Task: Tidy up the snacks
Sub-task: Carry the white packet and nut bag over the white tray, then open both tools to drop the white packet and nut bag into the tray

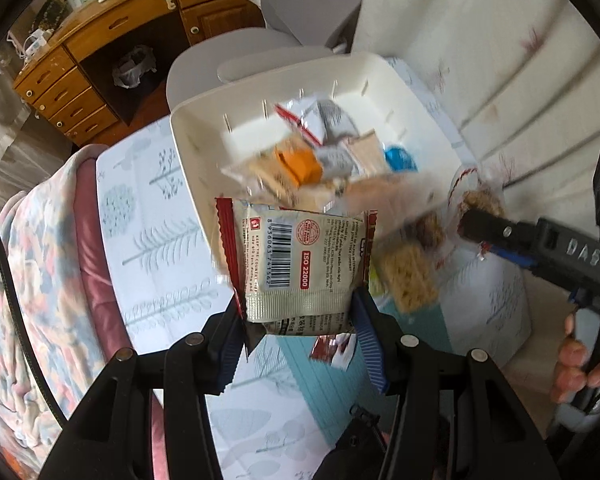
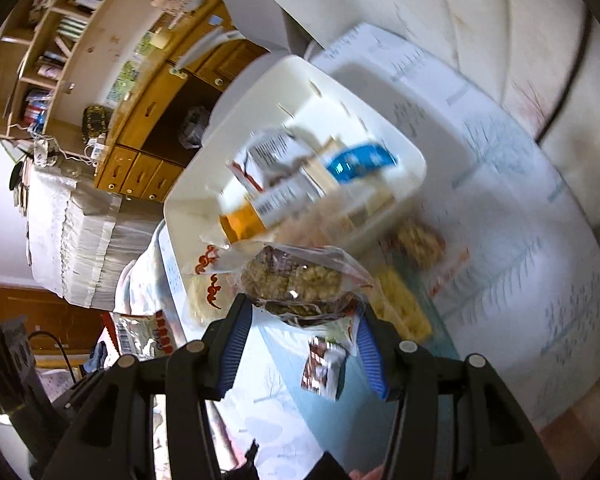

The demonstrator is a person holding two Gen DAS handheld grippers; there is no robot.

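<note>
Left gripper (image 1: 300, 320): pinches a flat foil sachet (image 1: 296, 264) by its crimped lower seam; barcode side faces the lens, long axis upright between the ribbed blue pads.
Right gripper (image 2: 304, 316): pinches a clear crinkled packet (image 2: 300, 280) of brown grain bars; the packet lies crosswise to the fingers.
Loose snacks: a small red-and-white wrapper (image 2: 322, 364) and a pale yellow cracker pack (image 2: 400, 304) lie on the leaf-printed cloth (image 1: 156, 240) below both grippers.
White bin (image 1: 196, 168): rigid plastic, rounded corners, slotted walls; holds orange, blue and white packets.
Key relation: the bin lies just ahead of and below both held packets, its near rim directly beyond the sachet; by this judgement the left gripper is nearer.
Far field: wooden desk (image 1: 100, 52), grey chair (image 1: 300, 0).
</note>
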